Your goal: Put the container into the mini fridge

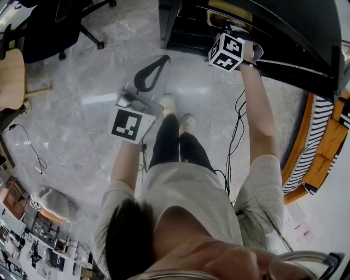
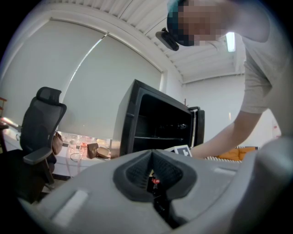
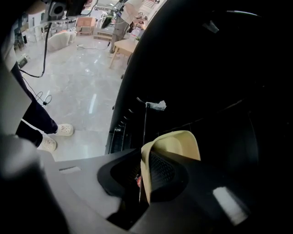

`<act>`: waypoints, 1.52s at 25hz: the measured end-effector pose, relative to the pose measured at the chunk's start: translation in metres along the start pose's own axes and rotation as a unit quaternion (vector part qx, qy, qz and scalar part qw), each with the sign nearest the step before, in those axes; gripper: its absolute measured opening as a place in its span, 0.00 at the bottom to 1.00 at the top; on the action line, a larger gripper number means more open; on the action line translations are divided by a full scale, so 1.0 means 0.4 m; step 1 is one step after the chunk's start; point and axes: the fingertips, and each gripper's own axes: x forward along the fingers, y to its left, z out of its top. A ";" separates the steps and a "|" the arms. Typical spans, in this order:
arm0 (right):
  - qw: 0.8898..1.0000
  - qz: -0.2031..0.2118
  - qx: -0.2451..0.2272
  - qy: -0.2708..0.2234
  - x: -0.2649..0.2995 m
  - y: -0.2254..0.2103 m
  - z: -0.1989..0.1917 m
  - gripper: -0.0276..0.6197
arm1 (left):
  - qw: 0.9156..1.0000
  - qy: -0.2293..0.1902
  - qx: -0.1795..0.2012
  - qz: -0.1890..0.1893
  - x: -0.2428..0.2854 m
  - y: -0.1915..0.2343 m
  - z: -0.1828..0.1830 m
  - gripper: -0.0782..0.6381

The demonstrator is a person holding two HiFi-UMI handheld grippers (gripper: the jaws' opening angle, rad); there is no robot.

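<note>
The black mini fridge (image 1: 284, 33) stands open at the top of the head view. My right gripper (image 1: 231, 34) reaches into it, shut on the rim of a cream container (image 1: 232, 6). In the right gripper view the container (image 3: 176, 141) sits pinched between the jaws of the right gripper (image 3: 146, 169), inside the dark fridge interior (image 3: 219, 68) beside a wire shelf (image 3: 145, 123). My left gripper (image 1: 153, 72) hangs over the floor to the left of the fridge, shut and empty. The left gripper (image 2: 153, 176) points at the fridge (image 2: 155, 123) and its open door (image 2: 199, 128).
A black office chair (image 1: 49, 27) stands at the upper left, with wooden furniture (image 1: 11, 76) at the left edge. Cables (image 1: 236, 131) trail on the grey floor by the person's feet. An orange and striped cushion (image 1: 322, 142) lies at the right.
</note>
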 end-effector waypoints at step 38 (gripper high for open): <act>0.992 -0.080 0.083 -0.050 -0.024 -0.075 0.035 0.16 | 1.000 0.004 0.004 0.002 -0.006 0.007 0.001 0.11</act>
